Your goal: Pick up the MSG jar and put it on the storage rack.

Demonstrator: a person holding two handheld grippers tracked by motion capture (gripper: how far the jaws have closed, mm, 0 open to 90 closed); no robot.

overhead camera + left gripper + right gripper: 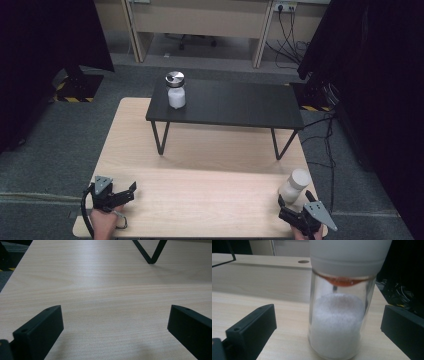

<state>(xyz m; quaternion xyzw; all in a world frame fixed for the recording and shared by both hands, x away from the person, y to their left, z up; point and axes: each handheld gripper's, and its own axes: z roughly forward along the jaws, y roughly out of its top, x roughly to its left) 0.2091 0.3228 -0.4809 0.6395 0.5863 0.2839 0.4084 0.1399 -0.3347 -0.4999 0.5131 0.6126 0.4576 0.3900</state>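
My right gripper (296, 209) stands open at a white-capped glass jar of white powder (294, 186); my left gripper (121, 196) waits open over bare wood.

In the right gripper view the jar (339, 322) stands upright on the pale wooden worktop (200, 200), between my spread jaws and touching neither, about two-thirds full of white grains. From above, it sits just beyond that gripper, at its 11 o'clock, by the worktop's right edge. My left jaws gape wide with nothing between them. Well apart, at the 11 o'clock of the worktop, a second powder jar with a shiny metal lid (175, 90) stands on the low black table (235, 107).
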